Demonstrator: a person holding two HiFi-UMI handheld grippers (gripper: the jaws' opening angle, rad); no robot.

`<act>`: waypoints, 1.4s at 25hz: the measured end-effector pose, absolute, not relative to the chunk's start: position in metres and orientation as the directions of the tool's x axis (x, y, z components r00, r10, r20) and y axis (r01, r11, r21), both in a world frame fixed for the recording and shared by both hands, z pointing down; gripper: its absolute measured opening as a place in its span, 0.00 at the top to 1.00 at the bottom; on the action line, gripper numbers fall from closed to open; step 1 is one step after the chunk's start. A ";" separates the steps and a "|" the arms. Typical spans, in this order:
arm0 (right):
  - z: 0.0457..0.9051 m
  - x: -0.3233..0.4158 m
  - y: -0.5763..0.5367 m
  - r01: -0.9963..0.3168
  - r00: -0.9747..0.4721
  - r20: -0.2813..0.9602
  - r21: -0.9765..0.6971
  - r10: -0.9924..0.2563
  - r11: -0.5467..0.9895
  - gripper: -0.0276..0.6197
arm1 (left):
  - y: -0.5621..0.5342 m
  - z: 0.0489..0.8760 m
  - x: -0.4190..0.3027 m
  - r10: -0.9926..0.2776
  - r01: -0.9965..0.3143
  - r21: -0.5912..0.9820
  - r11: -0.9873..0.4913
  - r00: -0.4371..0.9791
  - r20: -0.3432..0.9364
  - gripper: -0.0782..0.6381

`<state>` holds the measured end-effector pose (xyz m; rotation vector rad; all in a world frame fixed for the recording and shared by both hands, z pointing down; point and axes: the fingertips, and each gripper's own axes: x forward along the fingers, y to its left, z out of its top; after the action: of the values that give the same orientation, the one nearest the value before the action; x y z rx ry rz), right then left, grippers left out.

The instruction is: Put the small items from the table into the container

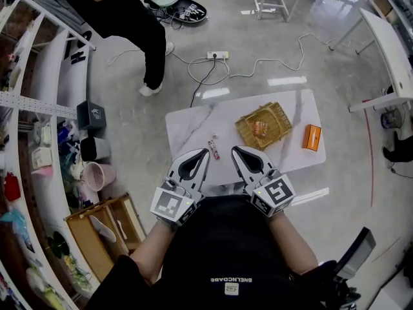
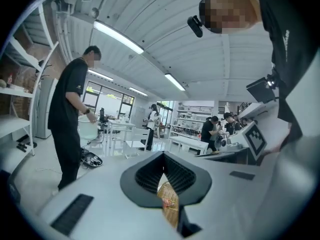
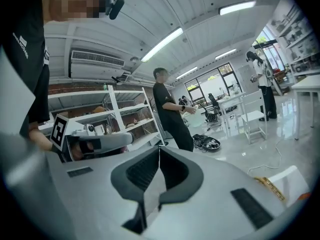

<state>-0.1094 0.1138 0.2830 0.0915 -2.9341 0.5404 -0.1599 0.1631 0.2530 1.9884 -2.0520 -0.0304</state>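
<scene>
**Jaws Closed, Nothing Held**

Left gripper (image 1: 208,151) and right gripper (image 1: 233,149) hung at the near edge of the table (image 1: 190,124), jaws together and empty. A red packet (image 1: 213,149) lay between their tips, with its long axis running near-to-far. Beyond it, the woven basket (image 1: 281,117) held one orange snack (image 1: 260,128). An orange box (image 1: 312,137) sat to the right of the basket.

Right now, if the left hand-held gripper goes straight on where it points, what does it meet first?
Probably the basket: it shows in line beyond the left hand-held gripper. Depth is unclear; it may pass above.
</scene>
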 end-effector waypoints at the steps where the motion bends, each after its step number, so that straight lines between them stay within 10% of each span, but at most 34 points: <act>1: 0.284 -0.109 0.114 -0.085 -0.986 0.162 -0.343 -0.030 0.936 0.94 | 0.163 0.253 -0.163 -0.984 -0.971 0.230 0.063 -0.023 0.174 0.89; 35: 0.321 -0.058 0.132 -0.244 -0.949 0.281 -0.356 -0.146 0.902 0.94 | 0.169 0.372 -0.167 -0.898 -0.948 0.305 0.090 0.056 0.437 0.73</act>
<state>-0.0578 0.1319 0.3213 0.2941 -2.8185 0.5745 -0.1666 0.1691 0.3722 1.8104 -1.8444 0.1239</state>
